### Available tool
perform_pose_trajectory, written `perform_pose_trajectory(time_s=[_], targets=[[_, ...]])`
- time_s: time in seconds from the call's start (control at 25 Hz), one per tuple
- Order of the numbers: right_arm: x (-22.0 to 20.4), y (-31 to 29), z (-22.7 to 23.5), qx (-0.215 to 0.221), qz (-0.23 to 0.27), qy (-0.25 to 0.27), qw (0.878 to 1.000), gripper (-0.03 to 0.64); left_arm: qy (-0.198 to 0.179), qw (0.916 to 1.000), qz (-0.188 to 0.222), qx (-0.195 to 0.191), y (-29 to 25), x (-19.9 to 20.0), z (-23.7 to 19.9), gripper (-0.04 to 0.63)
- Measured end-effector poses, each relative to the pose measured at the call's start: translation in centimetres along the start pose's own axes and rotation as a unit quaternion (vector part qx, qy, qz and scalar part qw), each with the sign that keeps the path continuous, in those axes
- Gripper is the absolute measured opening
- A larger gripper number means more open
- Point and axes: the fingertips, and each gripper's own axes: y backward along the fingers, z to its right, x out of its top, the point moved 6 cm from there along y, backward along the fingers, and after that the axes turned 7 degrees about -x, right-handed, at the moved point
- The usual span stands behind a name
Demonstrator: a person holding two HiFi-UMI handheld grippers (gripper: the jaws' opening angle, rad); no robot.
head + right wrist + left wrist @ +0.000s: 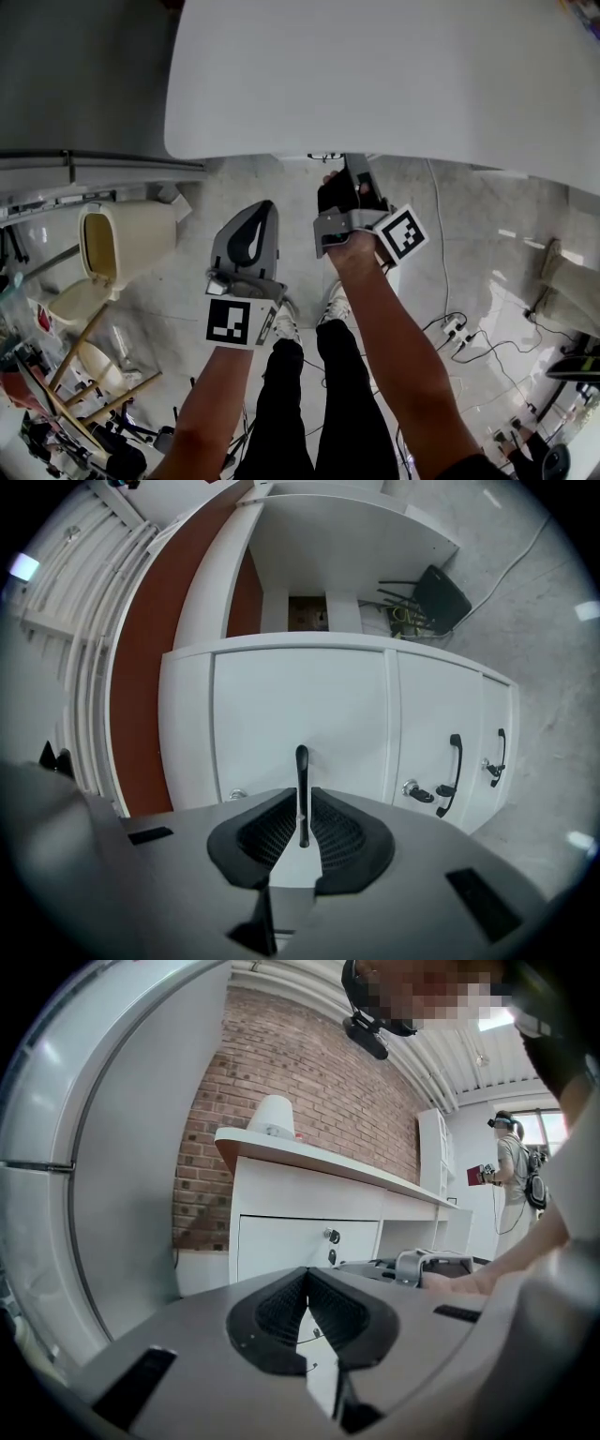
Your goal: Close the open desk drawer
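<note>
Black ribbed pads (272, 834) of my right gripper (302, 825) are pinched on the thin black bar handle (302, 778) of the white drawer front (300, 700). The bar stands between them, and its far end is clear of the tips. That drawer sits under the near edge of the broad white desk top (375, 75), where my right gripper reaches in level beneath the overhang. How far the drawer stands out I cannot tell.

Beside it along the desk front are two narrower white fronts (436, 714), each with its own black handle (455, 772) and a small silver lock (415, 790). My left gripper (306, 1283) hangs short of the desk's near edge, to the left of the right one. Its jaws are pressed together with nothing between them.

Below both lies the pale grey stone floor (441, 253), with my black trouser legs (309, 403) on it. Further left stand cream plastic chairs (122, 239). Beyond the desk rises a red brick wall (281, 1054), and a person (511, 1171) stands far off at the right.
</note>
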Motion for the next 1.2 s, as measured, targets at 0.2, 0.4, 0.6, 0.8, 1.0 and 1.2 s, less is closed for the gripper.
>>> perform_pose_trajectory(time_s=[0.2,0.4,0.6,0.8,1.0,1.2], targets=[[-1.2,3.3,-1.5,0.015,-0.026,0.073,0.997,0.041,0.001,1.0000,-0.002,-0.003,1.4,0.1,0.7,0.008],[-3.0,6.6,-4.4,0.047,-0.069,0.190,0.978,0.041,-0.006,0.9999,0.003,-0.011,2.8,1.1,1.8,0.008],[-5.0,10.7,-8.5,0.063,-0.091,0.379,0.919,0.040,-0.016,0.9996,0.001,-0.024,4.4,2.4,2.7,0.008],[-6.3,15.9,-13.2,0.063,-0.079,0.533,0.840,0.040,-0.019,0.9991,0.000,-0.037,7.1,4.7,4.1,0.008],[-7.1,22.4,-17.5,0.026,-0.076,0.605,0.792,0.040,-0.020,0.9987,-0.008,-0.046,11.5,7.6,5.7,0.008],[-8.1,25.9,-21.8,0.002,-0.055,0.658,0.751,0.041,-0.017,0.9989,-0.007,-0.044,14.7,10.5,5.6,0.008]])
